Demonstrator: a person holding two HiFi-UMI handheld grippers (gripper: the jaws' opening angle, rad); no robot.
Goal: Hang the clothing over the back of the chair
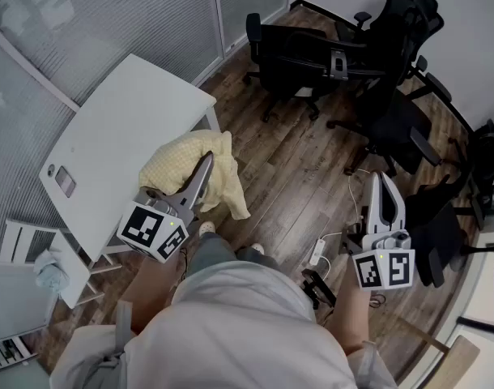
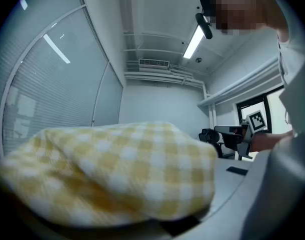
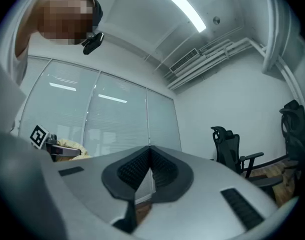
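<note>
A yellow and white checked piece of clothing is bunched over my left gripper, beside the corner of the white table, with one end hanging towards the floor. In the left gripper view the cloth fills the lower frame and hides the jaws, which are shut on it. My right gripper is held out over the wood floor at the right, shut and empty; its ribbed pads meet. Black office chairs stand further ahead, apart from both grippers.
The white table stands at the left with a small flat device on it. More black chairs crowd the right side. A white power strip with cables lies on the floor near my feet. Glass partition walls run along the left.
</note>
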